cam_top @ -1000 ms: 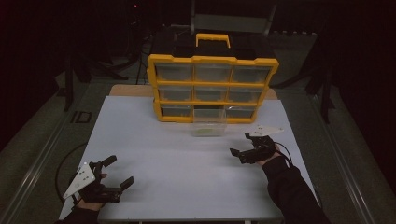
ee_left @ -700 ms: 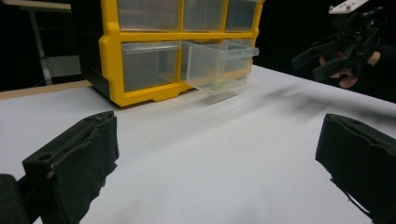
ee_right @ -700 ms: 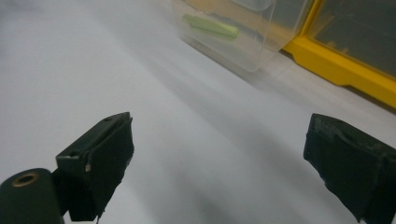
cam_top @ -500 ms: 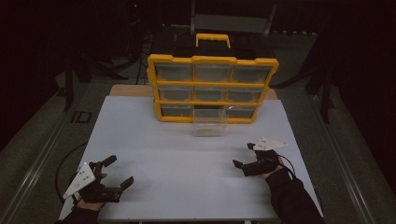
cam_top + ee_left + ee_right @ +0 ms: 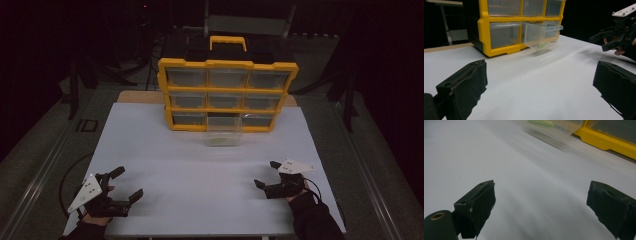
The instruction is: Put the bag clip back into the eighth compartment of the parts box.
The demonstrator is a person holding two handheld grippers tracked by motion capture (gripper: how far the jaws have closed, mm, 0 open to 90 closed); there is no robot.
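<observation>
Yellow drawer cabinet (image 5: pixel 227 95) standing at the far end of the white counter (image 5: pixel 200 165), black handle block on top, three rows of three clear drawers. Bottom-middle drawer (image 5: pixel 224 131) pulled out toward the near edge, long axis running front to back, open end facing the person, rear part tucked into its slot. Something small and pale green (image 5: pixel 540 45) lying on the drawer floor, looks longish in the right gripper view, angled across the drawer rather than straight along it, but too blurry to call exactly. Left gripper (image 5: pixel 123 188) low over the near left corner of the counter, held in a hand, fingers (image 5: pixel 464 85) spread wide and holding nothing, pointing roughly toward the cabinet and across to the right. Right gripper (image 5: pixel 267 175) down at the near right side, well apart from the drawer, fingers also wide with nothing between them, aimed left and a bit forward across the bare counter. Both grippers well short of the drawer, bare white surface in between.
</observation>
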